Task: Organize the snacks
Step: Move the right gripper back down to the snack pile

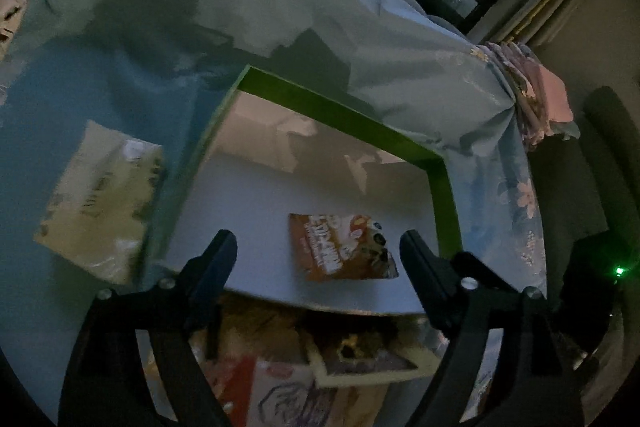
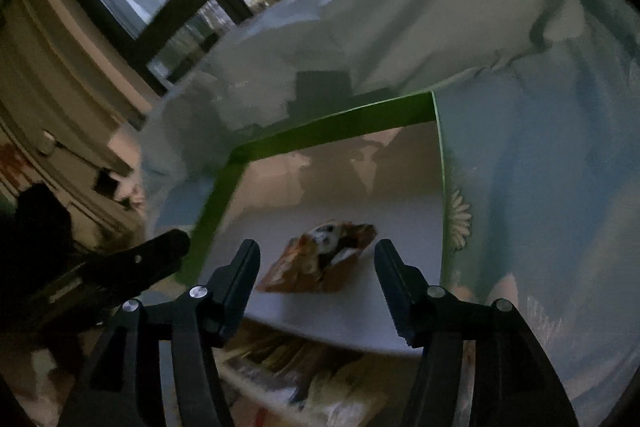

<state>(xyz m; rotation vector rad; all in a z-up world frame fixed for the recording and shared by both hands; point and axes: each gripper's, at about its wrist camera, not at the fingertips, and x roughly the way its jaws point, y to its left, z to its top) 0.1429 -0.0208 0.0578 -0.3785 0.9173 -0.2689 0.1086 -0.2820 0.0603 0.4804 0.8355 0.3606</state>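
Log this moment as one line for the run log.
left gripper: jaws open, empty | right gripper: jaws open, empty | orange snack packet: lying in green-rimmed box

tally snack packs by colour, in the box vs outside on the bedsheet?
Orange-brown foil snack packet, inside green-rimmed white box: 1
Pale cream snack packet, outside on light blue bedsheet: 1
Total: 2

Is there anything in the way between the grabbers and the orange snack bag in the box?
Nothing visible is. The orange snack bag lies alone on the white floor of the green-rimmed box. The left gripper and right gripper both hover open just in front of it, with only bare box floor between.
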